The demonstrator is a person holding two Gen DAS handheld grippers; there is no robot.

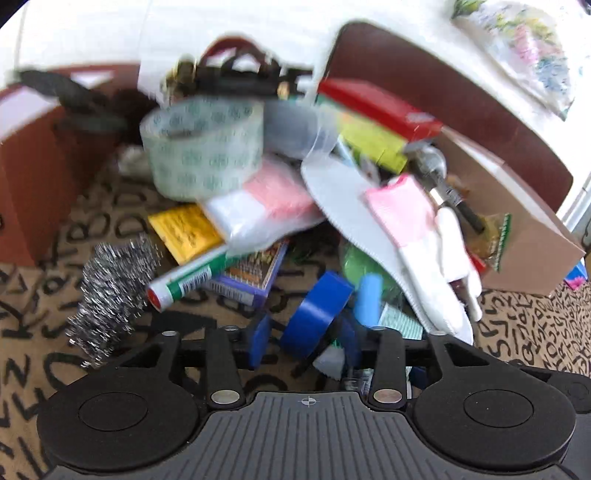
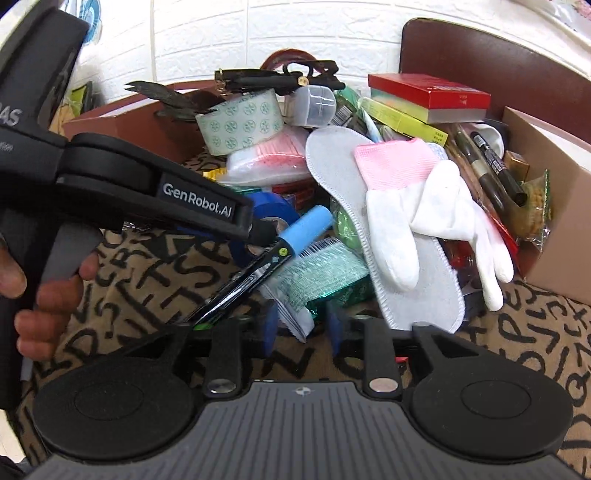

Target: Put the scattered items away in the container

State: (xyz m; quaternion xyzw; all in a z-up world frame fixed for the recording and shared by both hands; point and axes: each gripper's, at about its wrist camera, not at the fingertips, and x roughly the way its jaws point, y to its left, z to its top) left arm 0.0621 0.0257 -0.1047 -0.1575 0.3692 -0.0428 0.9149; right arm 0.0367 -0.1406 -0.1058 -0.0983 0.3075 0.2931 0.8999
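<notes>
A heap of small items lies on a letter-patterned cloth [image 1: 33, 295] between brown boxes. In the left wrist view my left gripper [image 1: 304, 341] has its blue fingers [image 1: 260, 339] around a blue tape roll [image 1: 314, 314]. A steel scourer [image 1: 110, 291], a green marker [image 1: 188, 278], a patterned tape roll [image 1: 203, 147] and a white insole [image 1: 354, 218] with a pink-cuffed glove [image 1: 417, 221] lie ahead. In the right wrist view my right gripper [image 2: 303, 326] stands part open around a white packet edge [image 2: 295, 317]. The left gripper's finger [image 2: 207, 210] reaches in by the blue tape roll [image 2: 273, 210].
A brown cardboard box [image 2: 554, 206] stands at the right, another brown box [image 2: 122, 125] at the back left. A red box [image 2: 432, 96] and yellow box [image 2: 406, 120] top the heap. Pens [image 2: 498, 166] lie by the right box. A white brick wall [image 2: 258, 33] is behind.
</notes>
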